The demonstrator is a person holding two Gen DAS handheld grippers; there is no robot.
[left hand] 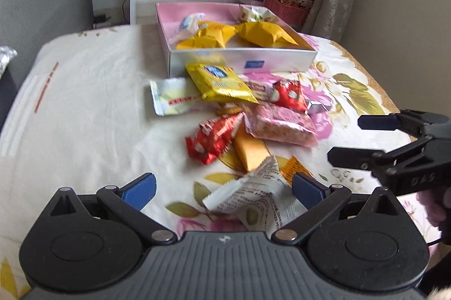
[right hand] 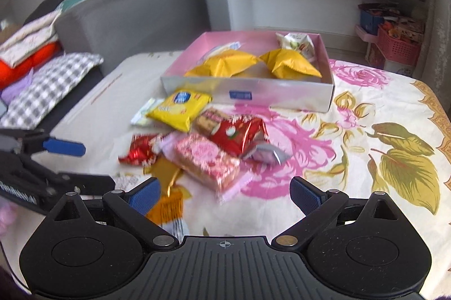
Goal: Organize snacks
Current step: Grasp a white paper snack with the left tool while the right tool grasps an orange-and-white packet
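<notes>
Yellow packets already lie in the box (right hand: 282,98), which sits at the far side of the floral cloth (right hand: 380,108), along with a white bag in its far corner. The rest of the snacks (left hand: 242,117) are still heaped loose on the cloth just in front of the box: a yellow pack (left hand: 222,83), a pink bar (right hand: 208,160), red wrappers and a white wrapper (left hand: 253,198) nearest the left camera.

The left hand-held gripper (left hand: 224,188) hangs low over the near end of the heap, fingers wide apart, holding nothing; the white wrapper lies between them. The right hand-held gripper (right hand: 225,193) is likewise spread and empty, with the pink bar just ahead.

By my reading, sorting is partway along and a fresh pick is in hand. The next move calls for lowering onto one packet, closing on its body rather than a slippery crimped edge, then carrying it over the box wall.
</notes>
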